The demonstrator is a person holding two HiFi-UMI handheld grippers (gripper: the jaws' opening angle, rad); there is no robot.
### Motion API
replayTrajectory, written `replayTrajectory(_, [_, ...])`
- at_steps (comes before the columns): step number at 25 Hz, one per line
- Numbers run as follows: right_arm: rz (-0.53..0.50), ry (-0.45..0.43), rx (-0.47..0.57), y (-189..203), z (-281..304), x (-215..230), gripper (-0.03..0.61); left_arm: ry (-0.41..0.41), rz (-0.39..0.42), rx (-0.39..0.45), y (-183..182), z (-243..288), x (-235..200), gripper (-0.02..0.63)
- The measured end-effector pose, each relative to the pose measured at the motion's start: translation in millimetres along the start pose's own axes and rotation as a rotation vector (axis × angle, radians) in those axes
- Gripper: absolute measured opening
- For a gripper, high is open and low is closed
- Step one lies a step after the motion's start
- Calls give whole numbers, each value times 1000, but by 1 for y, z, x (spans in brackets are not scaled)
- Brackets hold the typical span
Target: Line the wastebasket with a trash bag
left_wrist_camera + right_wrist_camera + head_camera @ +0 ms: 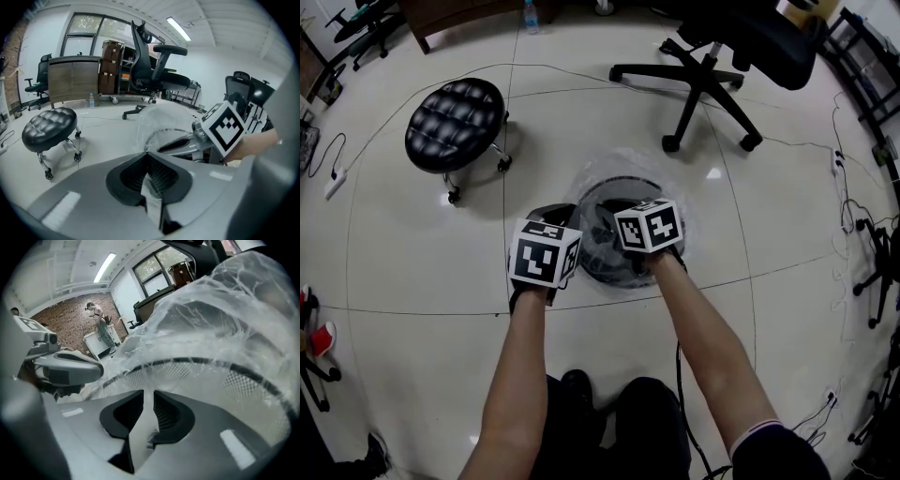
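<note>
Status: mostly lined, not finished.

- Wastebasket (614,184): black mesh, upright on the floor (403,244). It sits at the centre of the head view, just above both marker cubes.
- Trash bag (225,310): clear film, already over the basket. In the right gripper view the black rim and mesh show through the film, so that side looks cuffed over the rim. The head view shows a pale film halo round the basket's upper edge.
- The bag balloons above the rim, filling the upper right of the right gripper view. It is not seated down inside.
- Left gripper (149,174): fingers (166,177) together on a thin pale strip that reads as the bag's edge. Film rises off the tips toward frame centre.
- Right gripper (149,416): fingers (171,416) apart. A band of film sits in the gap, but the pads don't press on it, so it has no grip.

Judged done: bag opened, placed, mouth spread round much of the rim.
Judged left: hook the left-held section over the rim and release it, push the air out so the film sits against the mesh, then check the cuff all round. The cubes hide the near rim in the head view, so the cuff there can't be confirmed.
</note>
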State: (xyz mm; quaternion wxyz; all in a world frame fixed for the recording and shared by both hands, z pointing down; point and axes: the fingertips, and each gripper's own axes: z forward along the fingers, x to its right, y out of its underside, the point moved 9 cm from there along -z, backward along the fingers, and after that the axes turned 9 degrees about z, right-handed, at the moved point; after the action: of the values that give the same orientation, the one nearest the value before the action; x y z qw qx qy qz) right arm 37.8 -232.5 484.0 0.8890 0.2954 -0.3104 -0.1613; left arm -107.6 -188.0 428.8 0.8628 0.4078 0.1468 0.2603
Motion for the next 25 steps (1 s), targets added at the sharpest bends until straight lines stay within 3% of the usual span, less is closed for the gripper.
replayTrajectory(4, [-29, 10, 16, -8, -15, -7, 61, -2, 3, 3, 0, -3, 0, 12])
replayTrajectory(12, [-15, 48, -97, 2, -20, -4, 58, -4, 23, 3, -5, -6, 6, 12])
replayTrajectory(15, [-12, 35, -113, 7, -20, -5, 106, -5, 25, 7, -5, -7, 5, 11])
replayTrajectory(25, [-21, -53, 97, -17, -53, -23, 109, -18, 42, 27, -8, -11, 5, 12])
